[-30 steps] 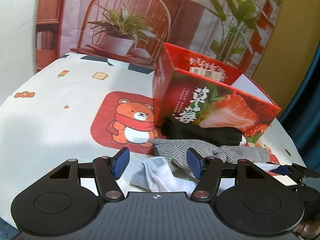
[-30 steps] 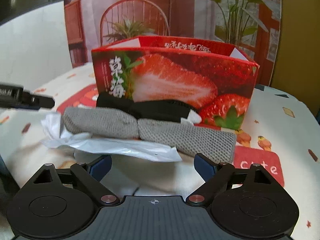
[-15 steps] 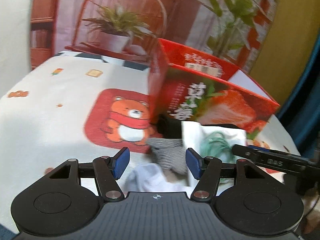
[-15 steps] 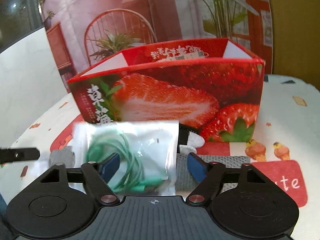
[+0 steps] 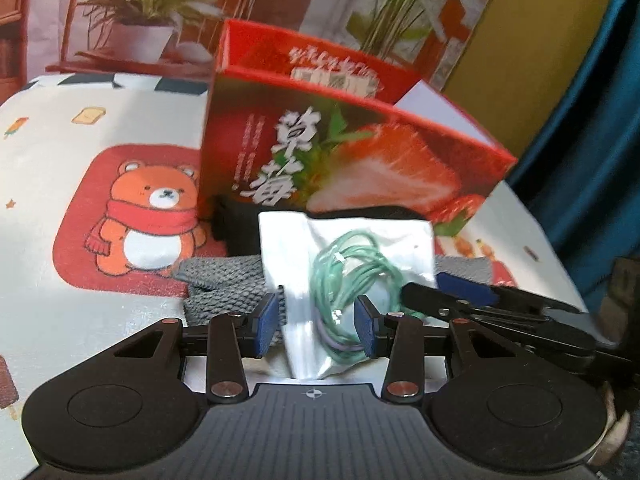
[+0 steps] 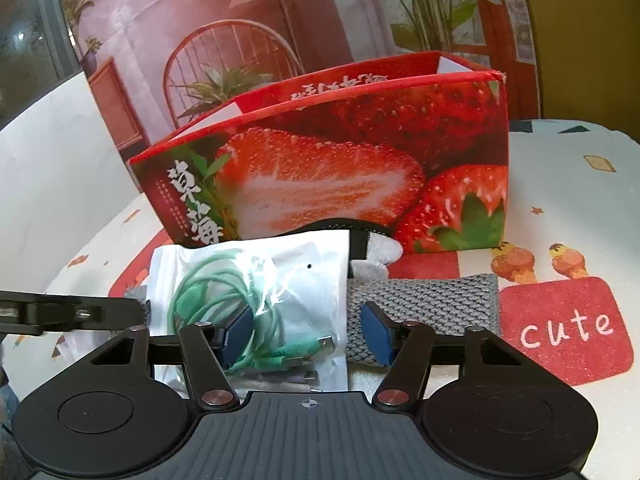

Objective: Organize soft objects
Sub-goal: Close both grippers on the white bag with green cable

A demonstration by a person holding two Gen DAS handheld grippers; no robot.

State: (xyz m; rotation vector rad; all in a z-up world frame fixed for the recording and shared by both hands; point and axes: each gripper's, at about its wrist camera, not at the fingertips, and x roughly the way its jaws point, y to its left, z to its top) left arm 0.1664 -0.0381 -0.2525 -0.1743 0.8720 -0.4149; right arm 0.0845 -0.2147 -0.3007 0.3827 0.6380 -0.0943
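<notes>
While both grippers close, crinkly clear pouch (image 5: 352, 248) holds coiled green cable (image 6: 216, 300).

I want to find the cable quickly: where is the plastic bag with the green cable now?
In both wrist views the plastic bag stands lifted between the fingers of both grippers, in front of the strawberry box and above the grey knitted cloth.

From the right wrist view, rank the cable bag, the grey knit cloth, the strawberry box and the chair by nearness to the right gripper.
1. Cable bag, between the closing jaws of the right gripper, left of centre.
2. Grey knit cloth, just behind, to the right.
3. Strawberry box, standing behind both.
4. Chair, in the backdrop.
</notes>
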